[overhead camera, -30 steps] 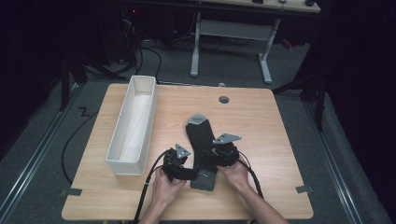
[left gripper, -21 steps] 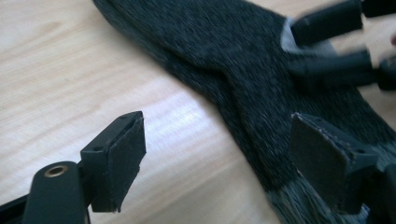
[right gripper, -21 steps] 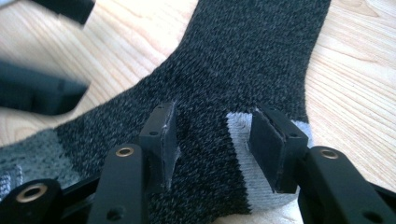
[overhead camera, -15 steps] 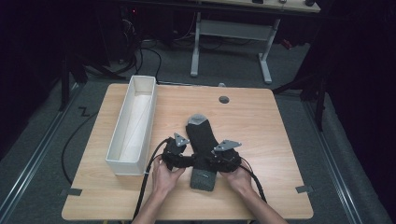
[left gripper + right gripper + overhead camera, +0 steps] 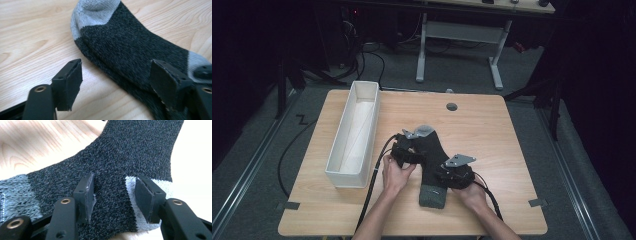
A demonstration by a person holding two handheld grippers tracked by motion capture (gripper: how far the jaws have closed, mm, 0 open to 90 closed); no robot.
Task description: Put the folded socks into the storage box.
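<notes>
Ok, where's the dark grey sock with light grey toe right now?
In the high view, the dark grey sock lies flat mid-table, right of the white rectangular bin, between both tools.

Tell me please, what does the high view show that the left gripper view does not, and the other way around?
The high view alone takes in the white bin, both hands, the right gripper at the heel of the sock, and the table's edges. The left gripper view alone gives the left gripper up close: its jaws stand open astride the sock's edge, pads off the fabric. Both share the dark grey sock with its light grey toe, lying flat on the wooden table.
</notes>
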